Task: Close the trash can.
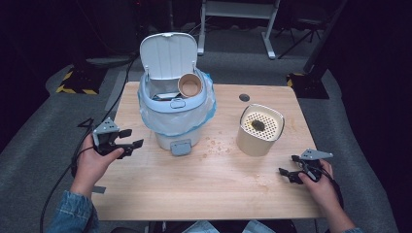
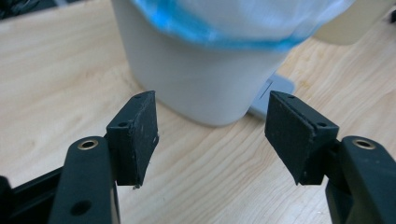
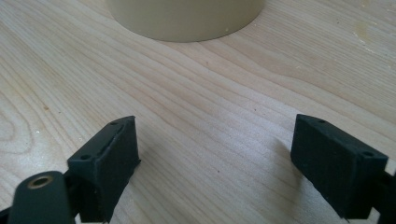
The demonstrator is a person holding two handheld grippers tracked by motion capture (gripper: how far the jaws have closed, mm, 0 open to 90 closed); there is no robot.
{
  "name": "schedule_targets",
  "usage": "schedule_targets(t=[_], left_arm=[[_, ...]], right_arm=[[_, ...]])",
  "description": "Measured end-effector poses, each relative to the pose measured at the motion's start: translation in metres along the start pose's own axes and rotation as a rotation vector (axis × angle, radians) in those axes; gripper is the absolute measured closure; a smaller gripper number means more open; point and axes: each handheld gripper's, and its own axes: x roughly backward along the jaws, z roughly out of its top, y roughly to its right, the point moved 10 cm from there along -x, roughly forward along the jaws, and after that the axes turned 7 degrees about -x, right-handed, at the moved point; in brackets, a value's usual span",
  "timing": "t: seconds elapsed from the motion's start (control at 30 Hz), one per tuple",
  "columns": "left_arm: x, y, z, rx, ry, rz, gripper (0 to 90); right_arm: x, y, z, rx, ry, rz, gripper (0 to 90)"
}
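from above i see both forearms come in from the near edge of the wooden table, each hand wrapped round a gripper and held low over the boards. my left hand sits at the table's left side, wrist bent inward, so the left gripper aims right, toward the bin. its jaws stand wide apart with nothing between them; in the left gripper view the left gripper frames the bin's white base and the blue-edged liner above it, near but not touching.

my right hand rests near the right front corner, the right gripper pointing left and away from me. its jaws are also spread and empty. in the right gripper view the right gripper looks across bare wood at the foot of the beige pot, set apart from it.

the bin stands at the back left of the table, its lid tipped up, a paper cup lying on its side in the mouth. the beige pot stands to the right of the bin, with crumbs scattered on the boards between them.
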Motion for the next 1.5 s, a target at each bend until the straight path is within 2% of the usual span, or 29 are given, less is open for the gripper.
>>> schedule_targets(t=[0.13,0.37,0.53,0.7,0.93,1.1,1.23,1.5], left_arm=[[0.010,0.001,0.019,-0.010,0.043,-0.041,34.6],[0.026,-0.006,0.052,-0.041,0.104,-0.077,35.3],[0.034,-0.011,0.077,-0.033,0.144,-0.095,36.7],[0.042,-0.015,0.103,-0.026,0.206,-0.105,37.2],[0.043,-0.025,0.131,0.007,0.290,-0.092,37.7],[0.042,-0.031,0.148,0.015,0.326,-0.081,37.7],[0.040,-0.037,0.161,0.020,0.342,-0.070,37.6],[0.031,-0.059,0.183,0.059,0.374,-0.010,37.6]], right_arm=[[0.000,0.000,0.000,0.000,0.000,0.000,15.2],[0.000,0.000,0.000,0.000,0.000,0.000,15.2],[0.000,0.000,0.000,0.000,0.001,0.000,15.2],[0.000,0.000,0.000,0.000,0.001,0.000,15.2],[0.000,0.000,0.000,0.000,0.001,0.000,15.2],[0.000,0.000,0.000,0.001,0.001,0.000,15.2],[0.000,0.000,0.000,0.001,0.001,0.000,15.2],[0.000,0.000,0.000,0.000,0.000,0.000,15.2]])
